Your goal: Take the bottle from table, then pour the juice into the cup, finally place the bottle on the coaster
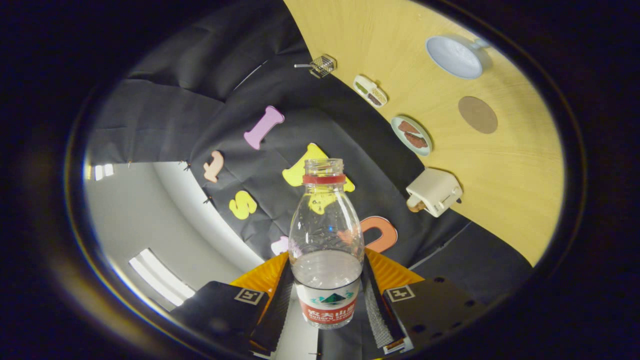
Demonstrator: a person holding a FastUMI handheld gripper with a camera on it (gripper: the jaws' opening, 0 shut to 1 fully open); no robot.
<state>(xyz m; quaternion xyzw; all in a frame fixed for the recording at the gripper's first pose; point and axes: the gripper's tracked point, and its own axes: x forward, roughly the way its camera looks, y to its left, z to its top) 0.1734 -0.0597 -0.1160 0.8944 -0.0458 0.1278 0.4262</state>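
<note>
A clear plastic bottle with no cap, a red neck ring and a red-and-white label stands between my fingers, with clear liquid up to about its middle. My gripper is shut on the bottle, both pads pressing its lower body. The whole view is rolled, so the wooden table slants away beyond the bottle. On it lie a round brown coaster and, farther off, a pale blue cup seen from above. Bottle and gripper are lifted well off the table.
Along the table's back edge by the black cloth wall stand a cream toaster, a small plate with brown food, a little tray of snacks and a wire basket.
</note>
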